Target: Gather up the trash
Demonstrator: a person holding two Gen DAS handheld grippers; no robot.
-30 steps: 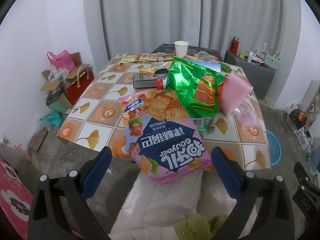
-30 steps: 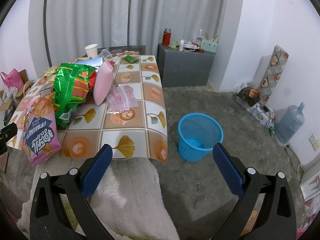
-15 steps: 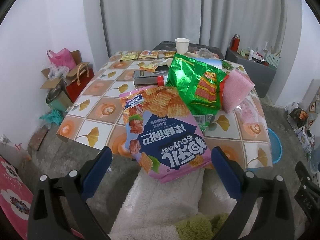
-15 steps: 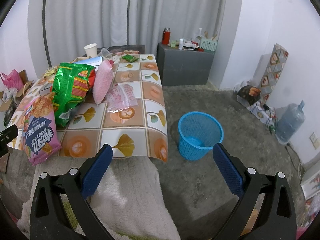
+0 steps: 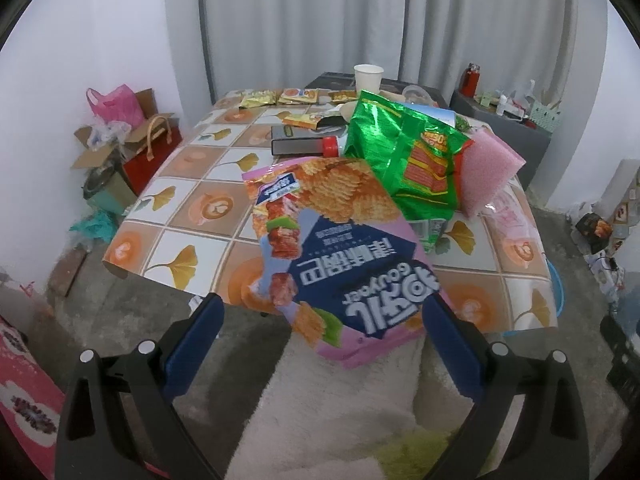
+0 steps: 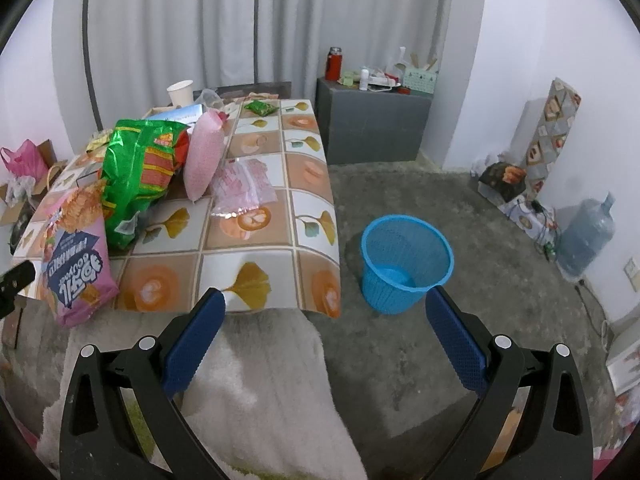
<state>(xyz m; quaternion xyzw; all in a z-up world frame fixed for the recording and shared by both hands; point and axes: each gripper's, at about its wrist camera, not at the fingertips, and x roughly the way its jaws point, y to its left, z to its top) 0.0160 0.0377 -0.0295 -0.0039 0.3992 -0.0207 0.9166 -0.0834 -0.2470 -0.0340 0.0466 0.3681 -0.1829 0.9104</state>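
Note:
A pink and blue chip bag lies at the table's near edge and overhangs it; it also shows in the right wrist view. A green snack bag and a pink foam pack lie behind it. A clear pink wrapper lies right of them. A blue mesh basket stands on the floor right of the table. My left gripper is open, just short of the chip bag. My right gripper is open and empty, between table corner and basket.
The table has a tile-pattern cloth, with a paper cup, a dark box and small wrappers at the back. A white fluffy seat lies below. Boxes and bags stand left; a grey cabinet and water jug stand right.
Both views have shifted slightly; the table and chip bag sit a little lower and nearer in the left wrist view. Both grippers stay open and nothing was picked up.

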